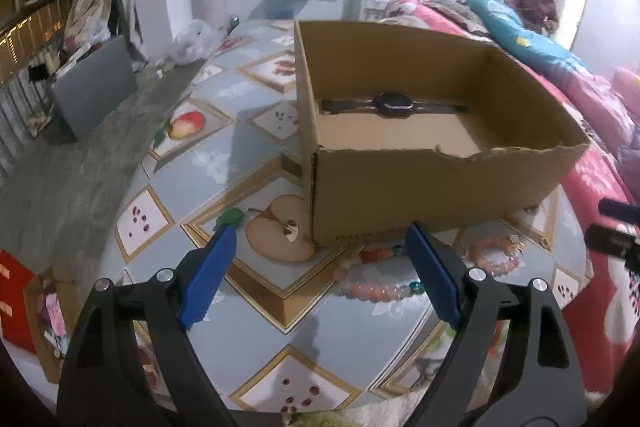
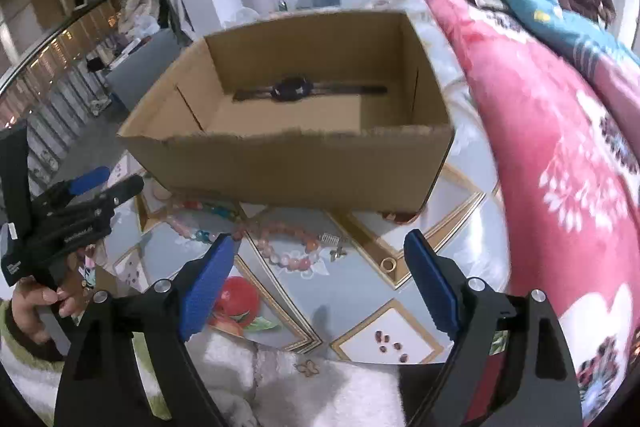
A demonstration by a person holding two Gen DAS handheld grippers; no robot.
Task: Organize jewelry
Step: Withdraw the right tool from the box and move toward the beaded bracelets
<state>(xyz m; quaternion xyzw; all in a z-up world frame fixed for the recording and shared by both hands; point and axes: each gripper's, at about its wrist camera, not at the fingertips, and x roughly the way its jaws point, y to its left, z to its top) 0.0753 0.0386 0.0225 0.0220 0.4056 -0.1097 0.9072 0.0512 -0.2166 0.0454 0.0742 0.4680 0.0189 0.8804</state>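
A black watch [image 1: 394, 105] already lies flat in the cardboard box [image 1: 440, 187], stretched along its far wall, while the rest of the jewelry waits on the patterned tabletop [image 1: 256, 123] just in front of the box's near wall. The step in hand looks like fetching the next piece: both claws stand wide with nothing between the pads, the left claw [image 1: 320, 275] hovering over the long bead strand [image 1: 376, 287] and the right claw [image 2: 318, 279] over the pink bracelet [image 2: 288, 243]. To do it well, I would lower one claw so its pads straddle a single run of beads, close on the beads rather than the cord, lift clear of the torn near rim, and release well inside the box, away from the watch. The gold ring [image 2: 387, 264] sits flat and small, so it may need pinching across its edge. Counted: one watch, one box, one ring, one small silver charm [image 2: 337, 251] beside a tiny comb-like clip [image 2: 329, 238], one pink bracelet, and one, perhaps two, mixed bead strands; their overlap prevents certainty.
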